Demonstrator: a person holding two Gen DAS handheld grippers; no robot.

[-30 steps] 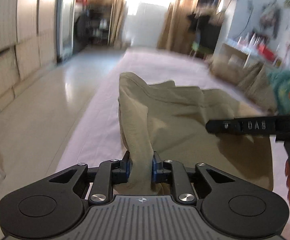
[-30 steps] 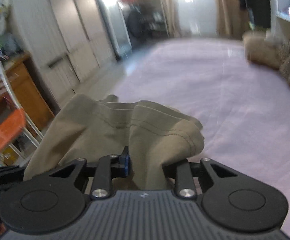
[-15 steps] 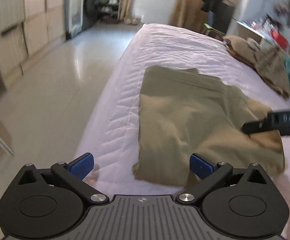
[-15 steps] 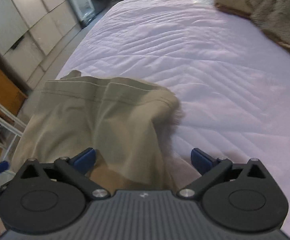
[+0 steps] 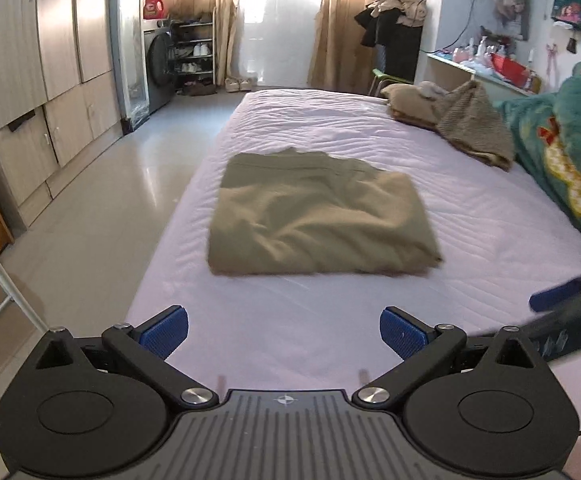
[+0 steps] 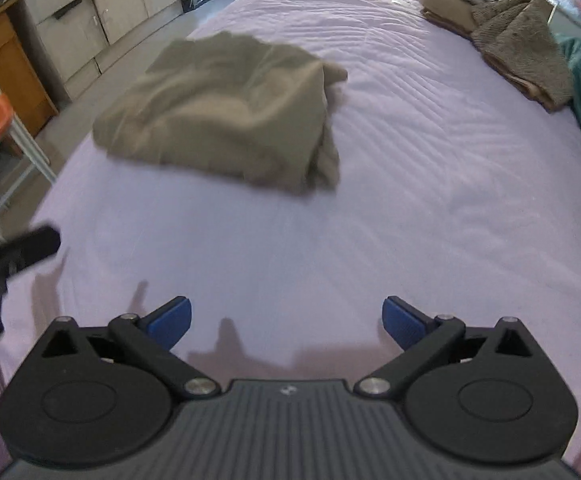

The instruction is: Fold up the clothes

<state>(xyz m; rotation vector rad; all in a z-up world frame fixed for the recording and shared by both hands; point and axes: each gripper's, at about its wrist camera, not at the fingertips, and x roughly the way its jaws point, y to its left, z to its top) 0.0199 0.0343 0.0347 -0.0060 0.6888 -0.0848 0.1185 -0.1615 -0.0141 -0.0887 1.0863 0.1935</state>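
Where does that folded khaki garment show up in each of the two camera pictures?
Left wrist view: the khaki garment lies centre frame on the bed.
Right wrist view: the garment sits upper left of centre.
Shared landmark: the brown knitted pile at the bed's far right.

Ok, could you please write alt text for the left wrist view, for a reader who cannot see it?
A folded olive-green garment lies on a bed with a pale pink sheet, apart from the left gripper, whose blue-padded fingers stand wide open and empty in the foreground. Brown clothes are piled at the far right, beside a teal blanket.
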